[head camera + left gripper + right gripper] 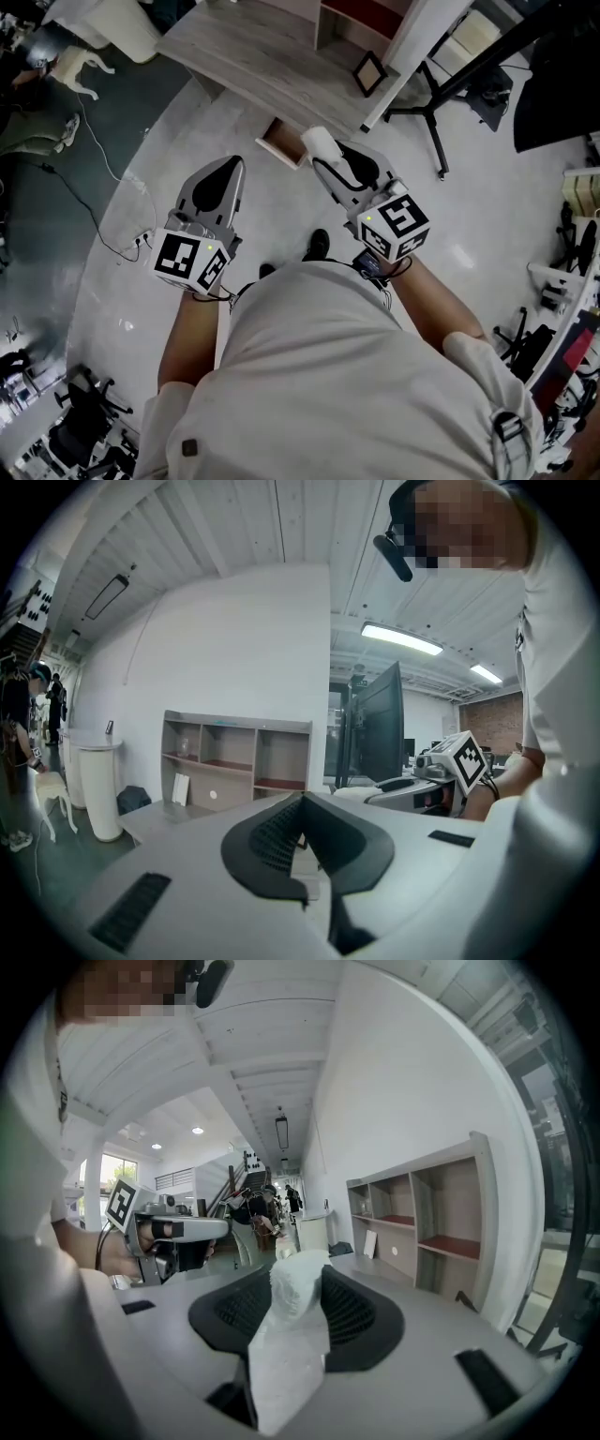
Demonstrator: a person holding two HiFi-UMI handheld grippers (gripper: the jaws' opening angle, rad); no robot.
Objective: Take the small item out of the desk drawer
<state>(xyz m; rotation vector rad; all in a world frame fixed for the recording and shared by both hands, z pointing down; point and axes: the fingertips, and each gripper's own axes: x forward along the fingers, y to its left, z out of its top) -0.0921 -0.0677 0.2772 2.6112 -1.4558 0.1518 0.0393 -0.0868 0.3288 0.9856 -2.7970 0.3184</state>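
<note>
In the head view my right gripper (325, 156) is shut on a small white crumpled item (316, 141) that sticks out past its tips. In the right gripper view the white item (292, 1340) stands upright between the dark pads (356, 1316). My left gripper (228, 169) is held beside it, its jaws together with nothing between them; the left gripper view shows the pads (272, 841) meeting. Both grippers hang over the floor, short of the grey desk (246, 49). An open wooden drawer (279, 142) juts out from the desk's edge, just beyond the white item.
A shelf unit (234, 759) stands on the desk, and a small framed picture (368, 72) leans at its near end. Black stand legs (439, 89) spread on the floor at the right. Cables (98, 155) trail at the left, near a white bin (117, 28).
</note>
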